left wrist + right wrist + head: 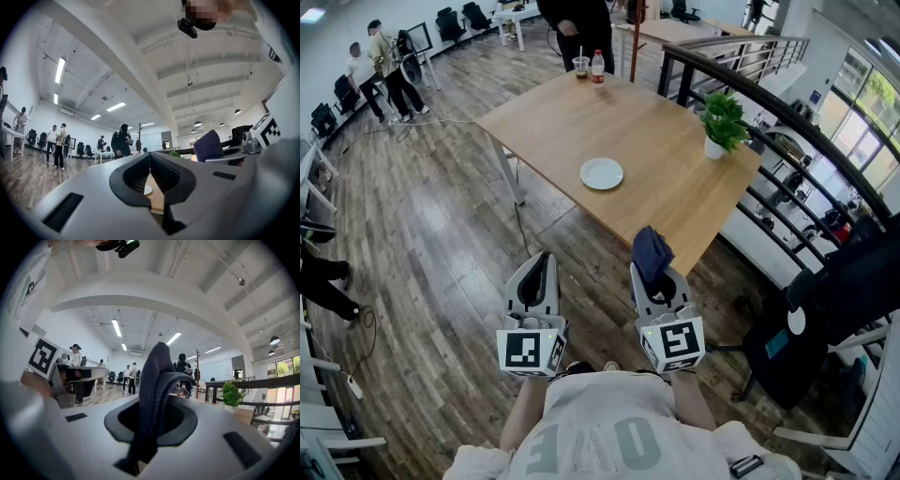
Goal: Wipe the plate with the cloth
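Note:
A round white plate (602,173) lies near the middle of the wooden table (553,122), well ahead of both grippers. My right gripper (653,272) is shut on a dark blue cloth (651,251), which sticks up from its jaws (157,380) just short of the table's near corner. My left gripper (539,272) hangs over the floor left of that corner, shut with nothing in it. In the left gripper view a sliver of the plate (147,190) and table shows through the narrow slit between the jaws.
A potted green plant (722,122) stands at the table's right edge. A cup (581,66) and a bottle (598,67) sit at the far corner by a standing person (577,23). A black railing (787,122) runs right of the table. People (384,66) stand far left.

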A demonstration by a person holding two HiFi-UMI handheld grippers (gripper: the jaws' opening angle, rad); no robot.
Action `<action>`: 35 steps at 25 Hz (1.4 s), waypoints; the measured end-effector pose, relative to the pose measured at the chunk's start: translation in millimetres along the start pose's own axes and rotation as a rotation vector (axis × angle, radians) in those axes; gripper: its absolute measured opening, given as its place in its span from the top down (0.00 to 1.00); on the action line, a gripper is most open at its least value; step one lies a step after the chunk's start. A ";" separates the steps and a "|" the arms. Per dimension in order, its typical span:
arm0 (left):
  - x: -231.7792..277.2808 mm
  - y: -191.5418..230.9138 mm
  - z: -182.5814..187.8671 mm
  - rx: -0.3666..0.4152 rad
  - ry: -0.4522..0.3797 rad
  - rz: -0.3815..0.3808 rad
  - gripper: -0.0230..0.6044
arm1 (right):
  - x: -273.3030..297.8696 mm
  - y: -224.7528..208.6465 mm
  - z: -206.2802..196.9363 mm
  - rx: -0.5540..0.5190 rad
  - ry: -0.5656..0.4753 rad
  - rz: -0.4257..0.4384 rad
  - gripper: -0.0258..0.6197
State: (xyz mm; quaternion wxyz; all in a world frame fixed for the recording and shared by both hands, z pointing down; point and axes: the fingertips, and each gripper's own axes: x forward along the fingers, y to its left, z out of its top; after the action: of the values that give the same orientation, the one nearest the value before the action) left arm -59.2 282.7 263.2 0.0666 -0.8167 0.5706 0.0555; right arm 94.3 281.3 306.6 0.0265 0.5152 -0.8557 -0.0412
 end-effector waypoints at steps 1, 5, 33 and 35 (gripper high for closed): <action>-0.9 -0.9 0.5 0.000 -0.005 -0.002 0.95 | -1.3 0.4 0.1 -0.006 0.001 0.000 0.87; -3.4 -3.4 2.3 0.001 -0.007 0.000 0.95 | -4.7 5.7 3.6 -0.032 0.003 0.010 0.87; 3.5 -13.5 -17.5 -0.017 0.039 0.010 0.95 | -17.6 -5.0 -24.7 -0.003 0.042 0.035 0.87; 14.8 -12.1 -17.8 -0.027 0.024 0.010 0.95 | -13.6 -8.6 -23.1 -0.058 0.049 0.029 0.87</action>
State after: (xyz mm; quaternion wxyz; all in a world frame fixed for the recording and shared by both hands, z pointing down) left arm -42.5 270.1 278.8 0.0482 -0.8153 0.5745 0.0537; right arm 110.3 288.3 328.7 0.0629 0.5026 -0.8606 -0.0528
